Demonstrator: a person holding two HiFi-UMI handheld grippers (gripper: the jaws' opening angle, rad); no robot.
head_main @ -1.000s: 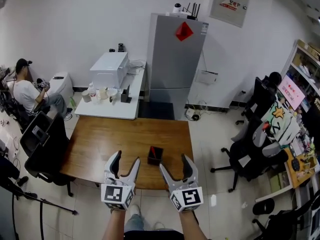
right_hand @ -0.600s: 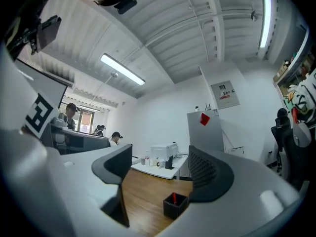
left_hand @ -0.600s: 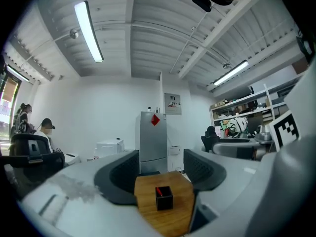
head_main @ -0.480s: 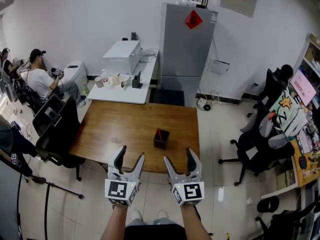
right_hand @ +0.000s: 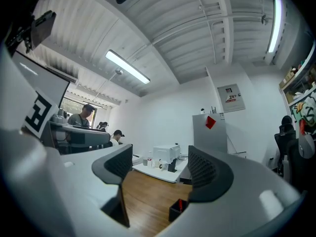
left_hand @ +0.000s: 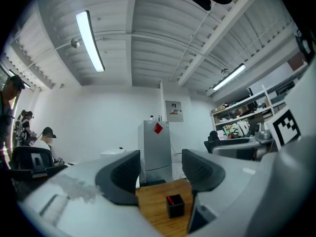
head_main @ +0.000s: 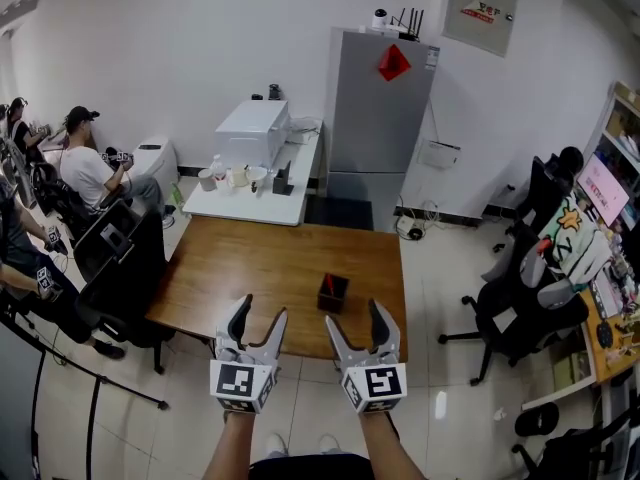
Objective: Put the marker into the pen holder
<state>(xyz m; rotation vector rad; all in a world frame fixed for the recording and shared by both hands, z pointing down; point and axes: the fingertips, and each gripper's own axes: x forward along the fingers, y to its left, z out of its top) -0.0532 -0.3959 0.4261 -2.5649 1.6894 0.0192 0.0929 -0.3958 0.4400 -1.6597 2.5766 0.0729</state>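
A black square pen holder stands on the wooden table near its front right part, and a red marker sticks up inside it. The same pen holder with the red marker shows between the left jaws, and the pen holder low in the right gripper view. My left gripper and right gripper hover side by side in front of the table's near edge, both open and empty, well short of the holder.
A grey refrigerator and a white side table with a white box and cups stand behind the wooden table. Black office chairs flank the left, more chairs the right. People sit at the far left.
The view has drifted back and to the left, so the table and holder sit slightly further right and farther off. Both grippers stay open and empty, side by side.
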